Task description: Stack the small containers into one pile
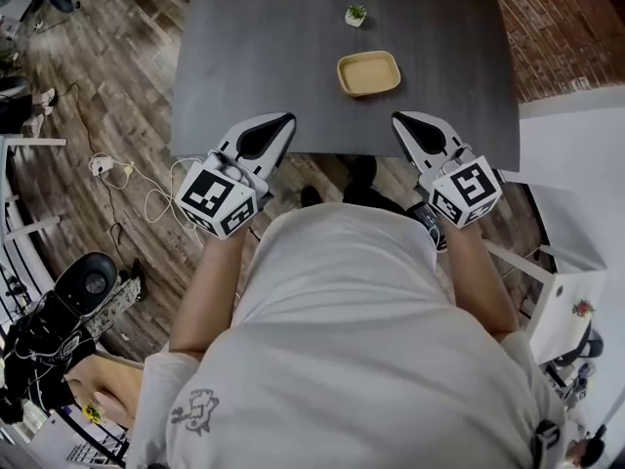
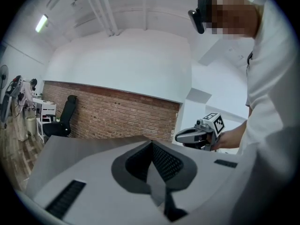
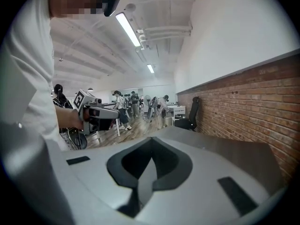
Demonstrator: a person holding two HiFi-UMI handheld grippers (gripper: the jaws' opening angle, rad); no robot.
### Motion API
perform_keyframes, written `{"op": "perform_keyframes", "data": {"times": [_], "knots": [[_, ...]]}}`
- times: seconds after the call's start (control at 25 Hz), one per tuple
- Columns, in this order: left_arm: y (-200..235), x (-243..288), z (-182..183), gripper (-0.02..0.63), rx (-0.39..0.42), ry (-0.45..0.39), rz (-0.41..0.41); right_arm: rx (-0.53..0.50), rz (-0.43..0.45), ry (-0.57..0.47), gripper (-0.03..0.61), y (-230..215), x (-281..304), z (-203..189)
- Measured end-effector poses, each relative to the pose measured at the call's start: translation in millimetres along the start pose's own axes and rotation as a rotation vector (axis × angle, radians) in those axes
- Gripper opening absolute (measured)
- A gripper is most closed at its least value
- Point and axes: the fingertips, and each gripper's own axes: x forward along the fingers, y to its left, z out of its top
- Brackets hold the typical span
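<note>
We held both tongs out over the near edge of the dark grey table (image 1: pixel 264 57), one at each side of our body, and neither touched anything on it. The left tongs (image 1: pixel 282 122) were closed tight: in the left gripper view the two dark pads met along a single seam, with nothing caught between them. The right tongs (image 1: pixel 401 119) were closed in the same way, pads pressed together and empty.

The tan container (image 1: pixel 368 73) sat on the table to the right of its middle. It was shallow, with rounded corners and its open side up. From above we could not tell whether it was one piece or several nested together. It lay beyond the tip of the right tongs and a little to their left, near them but clearly apart, and well apart from the left tongs. A small potted plant (image 1: pixel 355 14) stood farther back on the table, beyond the container and apart from it.

A wooden floor (image 1: pixel 107 86) ran to the left of the table, with pale cables (image 1: pixel 127 172) trailing across it. In the left gripper view a brick wall (image 2: pixel 117 116) stood past the table's far side, with a black office chair (image 2: pixel 64 118) at its left end. Each gripper view caught the other tongs, held level in a hand.
</note>
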Motion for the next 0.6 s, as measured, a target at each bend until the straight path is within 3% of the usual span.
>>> {"op": "perform_keyframes", "data": {"times": [0.32,0.6], "knots": [[-16,-3,4,0.011,0.003,-0.028,0.002,-0.008,0.001,-0.019,0.006,9,-20,1],[-46,13,8,0.011,0.004,-0.045,0.066,-0.032,0.056,-0.045,0.006,3,-47,1]]}}
